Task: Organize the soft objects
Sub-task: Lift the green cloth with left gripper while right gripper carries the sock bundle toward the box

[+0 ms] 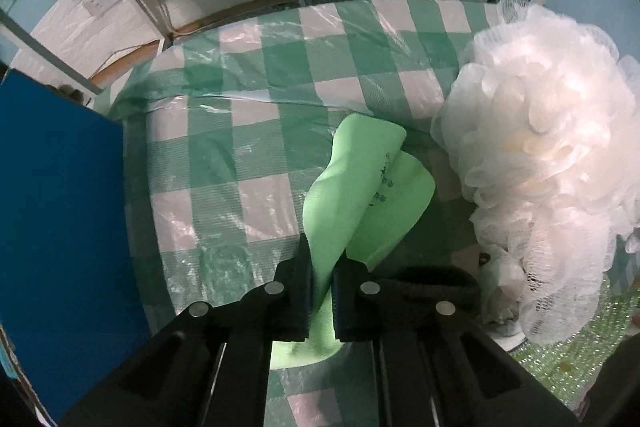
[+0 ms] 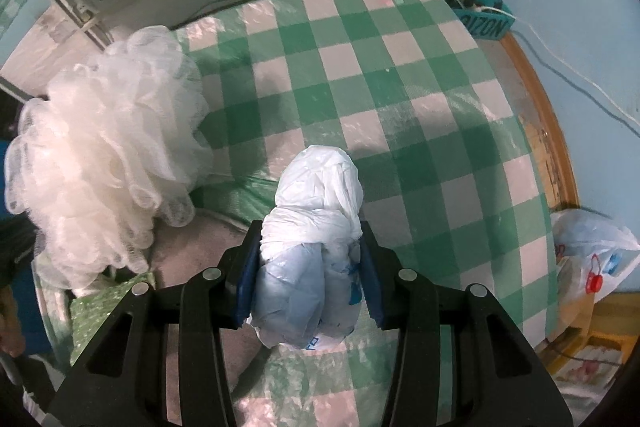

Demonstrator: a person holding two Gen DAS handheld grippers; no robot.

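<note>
Between the fingers of the left claw (image 1: 322,281), seen from the left wrist, a pale green cloth (image 1: 352,195) is pinched: the jaws are pressed almost together with only the thin fabric in the gap. The cloth rises ahead of the fingertips in two folded lobes, one bearing a line of small dark print, and a further part of it shows behind the fingers. To the right of the claw and slightly ahead, a white mesh bath sponge (image 1: 548,155) stands just beside the cloth. All of this lies over a table with a green-and-white checked cover (image 1: 248,107) under clear plastic film. A blue panel (image 1: 60,195) fills the space to the left of the claw.

Between the fingers of the right claw (image 2: 310,269), seen from the right wrist, a knotted bundle of white and pale blue plastic bag (image 2: 316,227) is gripped; the blue pads (image 2: 245,283) press on both of its sides, so the jaws stand partly apart around it. The upper end of the bundle reaches ahead of the fingertips. The mesh sponge (image 2: 108,163) lies to the left of this claw, apart from the bundle. The checked cover (image 2: 400,99) extends ahead and to the right. Beyond its far right edge a teal basket (image 2: 476,15) holds cables.
</note>
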